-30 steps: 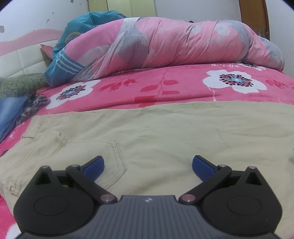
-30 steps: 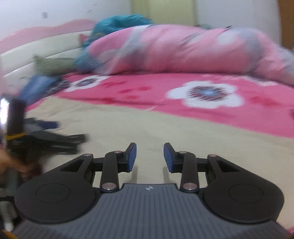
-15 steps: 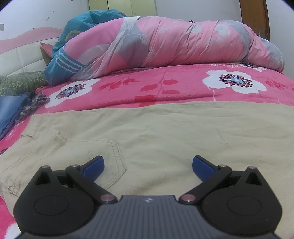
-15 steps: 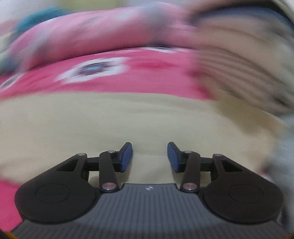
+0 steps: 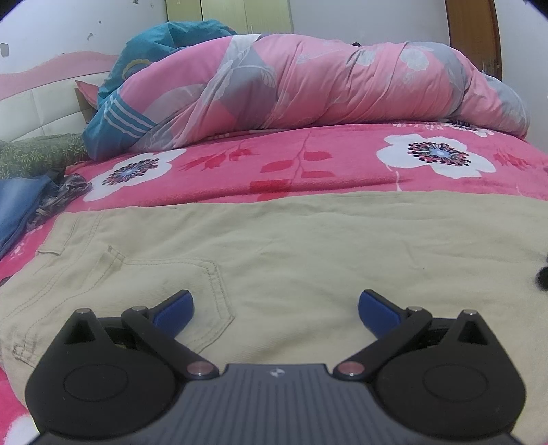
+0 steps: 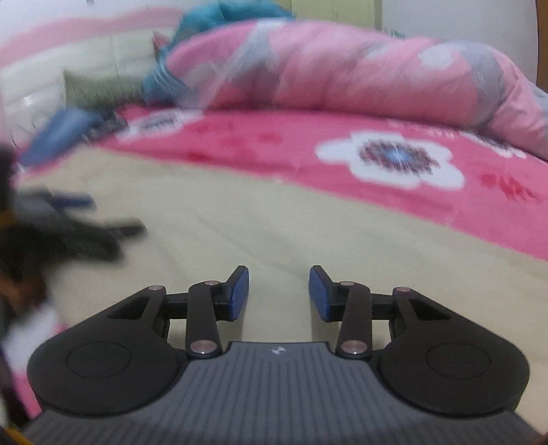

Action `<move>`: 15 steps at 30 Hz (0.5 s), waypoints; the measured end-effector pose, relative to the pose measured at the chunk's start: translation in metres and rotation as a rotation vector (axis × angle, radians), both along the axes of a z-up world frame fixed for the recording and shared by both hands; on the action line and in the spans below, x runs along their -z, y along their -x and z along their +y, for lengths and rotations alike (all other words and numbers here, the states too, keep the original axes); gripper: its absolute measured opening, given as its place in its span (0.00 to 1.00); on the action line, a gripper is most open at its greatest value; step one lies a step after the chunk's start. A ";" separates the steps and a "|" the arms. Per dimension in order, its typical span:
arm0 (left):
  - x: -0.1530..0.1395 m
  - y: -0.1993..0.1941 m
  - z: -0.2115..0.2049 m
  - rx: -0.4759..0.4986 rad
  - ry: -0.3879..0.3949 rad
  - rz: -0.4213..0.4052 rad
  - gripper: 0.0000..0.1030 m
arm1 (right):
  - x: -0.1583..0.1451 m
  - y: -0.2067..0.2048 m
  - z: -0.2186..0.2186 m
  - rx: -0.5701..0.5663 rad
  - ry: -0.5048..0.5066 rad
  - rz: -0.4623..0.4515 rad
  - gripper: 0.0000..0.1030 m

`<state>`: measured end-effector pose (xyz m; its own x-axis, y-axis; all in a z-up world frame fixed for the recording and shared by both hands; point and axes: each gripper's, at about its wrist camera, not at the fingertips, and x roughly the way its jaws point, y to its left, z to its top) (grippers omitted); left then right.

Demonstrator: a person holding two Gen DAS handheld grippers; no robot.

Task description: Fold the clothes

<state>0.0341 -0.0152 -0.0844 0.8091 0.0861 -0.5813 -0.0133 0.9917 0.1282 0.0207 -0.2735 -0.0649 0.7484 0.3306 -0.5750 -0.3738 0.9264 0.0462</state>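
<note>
A white wall (image 5: 51, 30) stands far behind the bed (image 5: 342, 164); a padded headboard (image 5: 37, 102) at far left, wooden door frame (image 5: 476, 34) far right.

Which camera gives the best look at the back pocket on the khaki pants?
The left wrist view: the back pocket is sharp, stitching clear, on the khaki pants beside the left gripper. The right wrist view is motion-blurred and shows only plain khaki cloth, no pocket.
</note>
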 end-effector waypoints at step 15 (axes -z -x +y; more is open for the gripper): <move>-0.046 0.020 -0.018 0.086 0.002 -0.112 1.00 | -0.002 0.016 -0.242 0.721 -0.164 -0.025 0.15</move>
